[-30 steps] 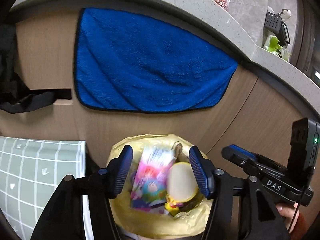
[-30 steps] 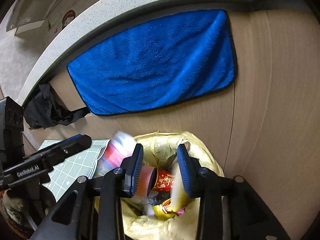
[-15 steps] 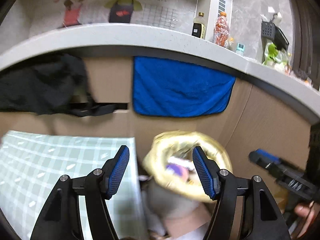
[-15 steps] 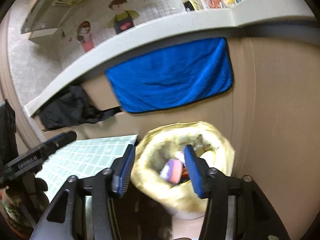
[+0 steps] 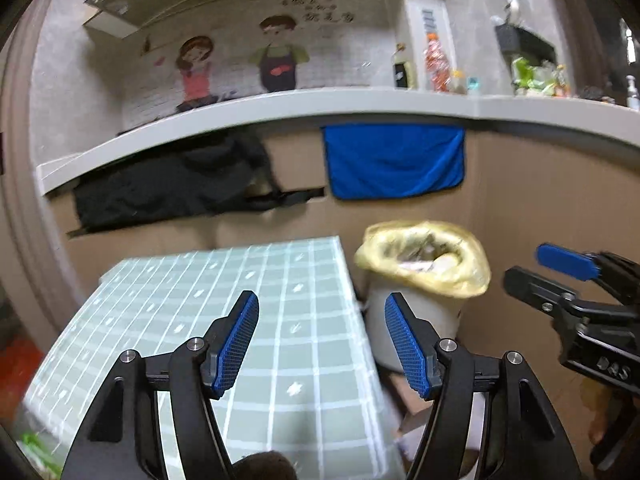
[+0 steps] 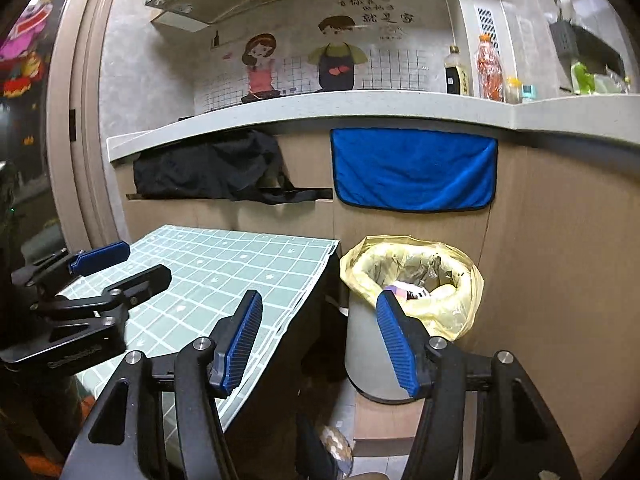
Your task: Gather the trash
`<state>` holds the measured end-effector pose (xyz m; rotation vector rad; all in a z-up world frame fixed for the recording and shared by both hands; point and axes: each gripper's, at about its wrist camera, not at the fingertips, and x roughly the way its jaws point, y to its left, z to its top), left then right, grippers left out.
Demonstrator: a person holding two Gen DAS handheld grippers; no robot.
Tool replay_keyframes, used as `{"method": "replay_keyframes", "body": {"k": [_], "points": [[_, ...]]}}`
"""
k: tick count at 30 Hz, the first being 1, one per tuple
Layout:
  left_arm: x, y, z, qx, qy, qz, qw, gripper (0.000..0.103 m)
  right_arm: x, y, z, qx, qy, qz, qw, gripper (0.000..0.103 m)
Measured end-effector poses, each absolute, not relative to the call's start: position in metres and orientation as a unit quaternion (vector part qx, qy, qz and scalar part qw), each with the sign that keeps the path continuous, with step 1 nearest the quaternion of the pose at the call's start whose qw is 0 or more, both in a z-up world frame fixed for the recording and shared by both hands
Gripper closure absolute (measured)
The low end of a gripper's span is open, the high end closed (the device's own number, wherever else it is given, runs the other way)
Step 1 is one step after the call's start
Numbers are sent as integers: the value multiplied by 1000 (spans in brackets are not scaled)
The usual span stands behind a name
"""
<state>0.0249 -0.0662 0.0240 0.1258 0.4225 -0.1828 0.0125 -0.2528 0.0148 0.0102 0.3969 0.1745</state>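
the left claw (image 5: 320,340) fills the lower middle of the left wrist view, its jaws spread wide with nothing between the blue pads. the right claw (image 6: 318,342) sits the same way in the lower middle of the right wrist view, wide and empty. each claw also shows in the other's view: the right one at the right edge of the left wrist view, the left one at the left edge of the right wrist view.

the trash bin (image 6: 372,356), a pale grey tub lined with a yellow bag (image 6: 460,312), stands on the floor right of centre in both views, just beside the edge of the counter (image 6: 208,264) with its green checked cover. trash (image 6: 412,292) lies inside the bag, low in the opening; pink and white scraps show, details too small to tell.

in the upper half of the frames a blue towel (image 6: 414,170) hangs on the wooden panel above the bin, with a black cloth (image 6: 212,172) to its left under a grey shelf (image 6: 320,110) that carries bottles (image 6: 488,66) at upper right.
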Motion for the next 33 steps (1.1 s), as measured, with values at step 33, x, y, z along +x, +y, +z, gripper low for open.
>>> {"method": "replay_keyframes", "body": {"k": [33], "points": [[-13,-14,24,17,204,-45,978,37,-23,-216,4,2,184,74,980,46]]}}
